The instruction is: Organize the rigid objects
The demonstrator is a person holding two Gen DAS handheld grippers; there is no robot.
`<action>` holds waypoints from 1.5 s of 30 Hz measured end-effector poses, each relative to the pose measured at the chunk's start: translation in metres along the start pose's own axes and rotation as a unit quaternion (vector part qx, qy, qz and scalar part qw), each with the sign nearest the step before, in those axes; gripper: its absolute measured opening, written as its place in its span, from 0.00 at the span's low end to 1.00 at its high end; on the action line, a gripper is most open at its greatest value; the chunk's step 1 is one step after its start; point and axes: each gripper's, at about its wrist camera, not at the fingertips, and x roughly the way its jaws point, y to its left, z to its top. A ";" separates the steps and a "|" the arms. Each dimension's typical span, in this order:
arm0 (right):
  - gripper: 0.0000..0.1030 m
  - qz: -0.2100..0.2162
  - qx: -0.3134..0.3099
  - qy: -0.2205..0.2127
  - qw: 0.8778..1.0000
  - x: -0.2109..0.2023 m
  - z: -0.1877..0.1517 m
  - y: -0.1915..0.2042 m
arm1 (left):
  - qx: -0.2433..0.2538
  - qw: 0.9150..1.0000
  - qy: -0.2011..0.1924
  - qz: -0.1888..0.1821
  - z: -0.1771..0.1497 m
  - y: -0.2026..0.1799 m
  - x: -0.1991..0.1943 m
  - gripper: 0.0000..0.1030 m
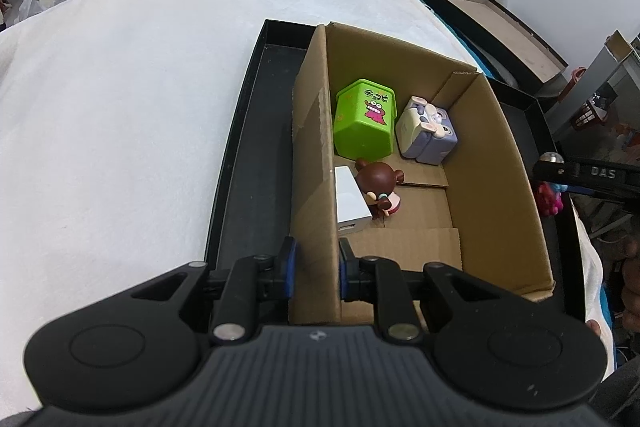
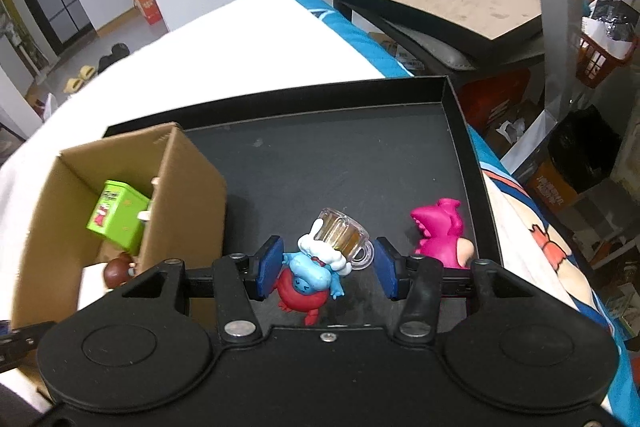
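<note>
Left gripper [image 1: 316,269]: nearest the left wrist camera, fingers closed on the near end of the box wall, one blue pad outside it, one inside.
Box [image 1: 508,163]: open cardboard, stood in the left part of the tray.
Tray [image 2: 456,131]: black, shallow, on the white cloth [image 1: 120,107].
Green tub [image 1: 364,119]: inside the box at the far end, tilted, cartoon sticker facing up.
Purple toy [image 1: 428,129]: inside the box, just right of the green tub, touching or nearly so.
Brown figure [image 1: 378,187]: inside the box, nearer than the tub, against the white block.
White block [image 1: 352,201]: inside the box along its left wall.
Right gripper [image 2: 328,269]: fingers spread wide, low over the tray, on either side of the blue figure; pads not seen touching it.
Blue figure [image 2: 310,275]: blue and red toy with a clear mug [image 2: 344,233], on the tray floor between the pads, right of the box.
Pink toy [image 2: 440,231]: on the tray, just right of the right pad, near the tray's right wall.
</note>
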 end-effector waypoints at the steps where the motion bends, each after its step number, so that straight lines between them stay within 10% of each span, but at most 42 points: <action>1: 0.47 0.001 -0.001 -0.003 1.000 -0.004 0.000 0.001 | 0.001 1.000 -0.001 0.000 0.000 0.000 -0.001 0.18; 45: 0.47 0.029 -0.114 -0.022 0.993 -0.073 0.005 0.114 | -0.006 0.999 -0.014 -0.043 -0.007 0.015 -0.011 0.19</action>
